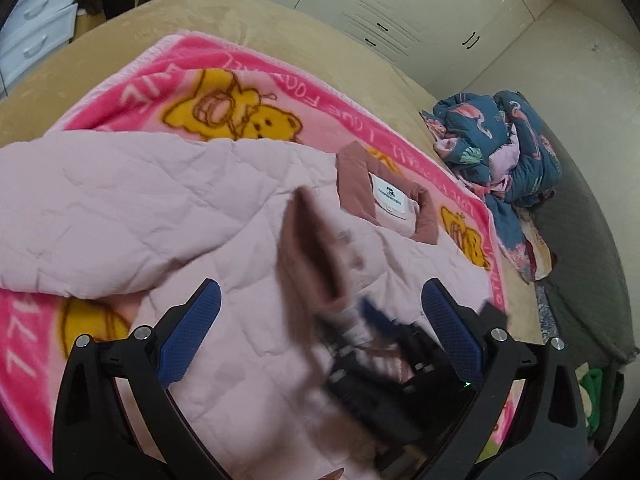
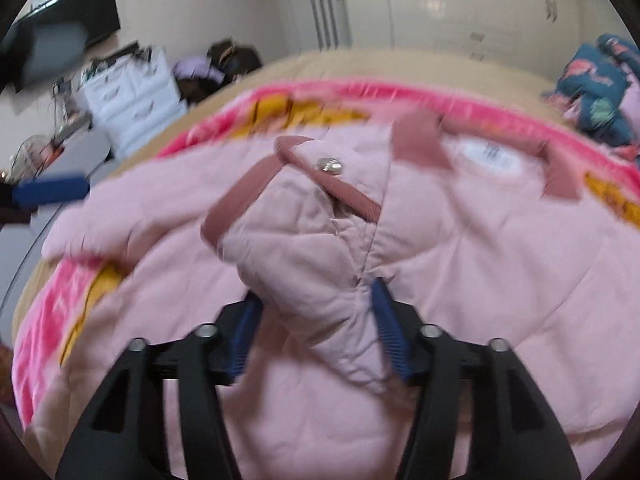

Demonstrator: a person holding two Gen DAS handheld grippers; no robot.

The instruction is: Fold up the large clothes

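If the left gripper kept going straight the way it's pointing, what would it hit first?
Most likely the pink quilted jacket spread just ahead of the open left gripper, probably near the raised cuff that the right gripper is carrying across its path. Blur makes depth uncertain.

Motion blur smears the right tongs (image 1: 384, 320), and perhaps a sleeve, in the left view.

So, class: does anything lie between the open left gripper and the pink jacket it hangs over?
Partly. The right gripper, blurred and shut on the sleeve cuff, crosses between the left gripper fingers, above the pink jacket. Nothing else blocks it.
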